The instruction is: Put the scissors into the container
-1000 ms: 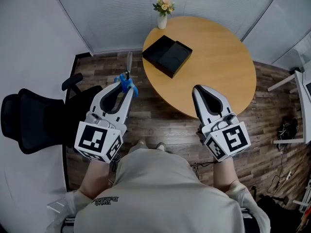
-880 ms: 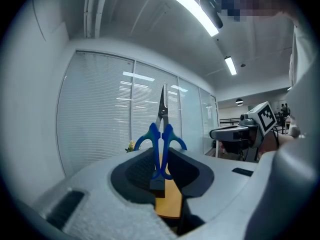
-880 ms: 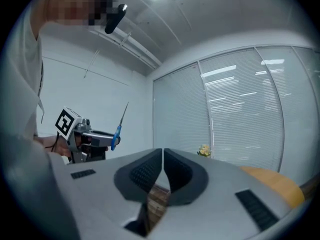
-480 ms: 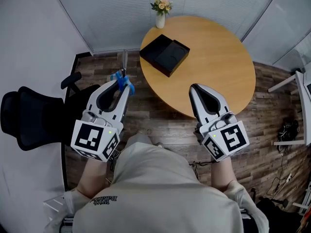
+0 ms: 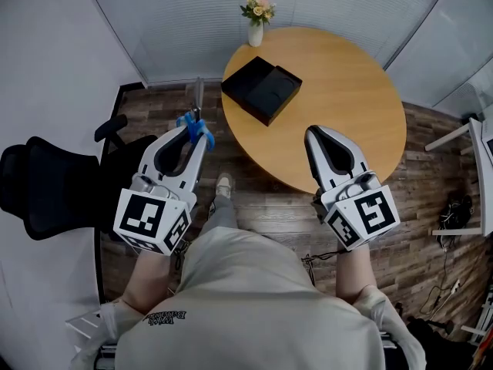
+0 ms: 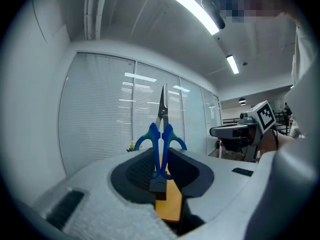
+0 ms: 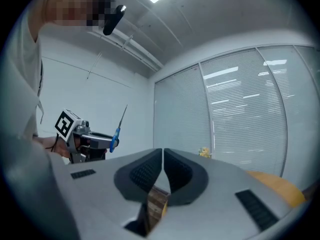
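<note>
Head view is showing the round wooden worktop (image 5: 347,114) lying ahead of the person, with a black office chair (image 5: 46,191) standing to its left on the plank floor (image 5: 431,230). Both grippers are hanging over the floor, short of the worktop's near edge, almost where they were half a second ago; the right gripper (image 5: 319,136) is sitting only slightly further right. The left gripper (image 5: 195,133) is pinching the scissors (image 5: 199,106) by their blue handles, and the left gripper view is showing the handle loops (image 6: 161,134) squeezed between the jaws with the closed blades pointing up and forward. In the right gripper view the jaws of the right gripper (image 7: 163,171) are pressing together with nothing between them. The black open container (image 5: 262,89) is resting on the far left part of the worktop, well apart from the scissors. A white vase of flowers (image 5: 257,18) is standing just behind it. The person's shoe (image 5: 224,183) is now reaching further forward than before.
</note>
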Demonstrator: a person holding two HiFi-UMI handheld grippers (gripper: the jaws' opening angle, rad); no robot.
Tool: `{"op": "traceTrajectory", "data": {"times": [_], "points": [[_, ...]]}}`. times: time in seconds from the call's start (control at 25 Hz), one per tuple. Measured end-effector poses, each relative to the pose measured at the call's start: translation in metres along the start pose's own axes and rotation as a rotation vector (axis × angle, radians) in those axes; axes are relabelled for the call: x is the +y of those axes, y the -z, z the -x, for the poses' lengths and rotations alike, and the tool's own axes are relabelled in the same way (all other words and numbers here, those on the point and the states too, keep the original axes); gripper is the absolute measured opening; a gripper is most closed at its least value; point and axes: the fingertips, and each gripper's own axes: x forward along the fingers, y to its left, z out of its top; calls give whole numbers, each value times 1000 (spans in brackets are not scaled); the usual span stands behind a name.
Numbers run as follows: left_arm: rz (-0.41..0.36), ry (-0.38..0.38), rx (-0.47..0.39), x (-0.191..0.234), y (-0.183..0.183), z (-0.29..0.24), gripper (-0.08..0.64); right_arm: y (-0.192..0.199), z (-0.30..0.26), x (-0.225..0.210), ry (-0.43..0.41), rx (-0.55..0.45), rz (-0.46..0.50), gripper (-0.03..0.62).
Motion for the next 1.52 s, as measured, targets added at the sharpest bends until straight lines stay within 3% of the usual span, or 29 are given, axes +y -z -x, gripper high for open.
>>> {"op": "traceTrajectory", "data": {"times": [0.6,1.52], "points": [[6,59,17,39,12,-62,94,11,-54,-35,43,31,2,34],[31,246,140,170,37,-234,94,26,-224,-107,186,145,-25,34]]}}
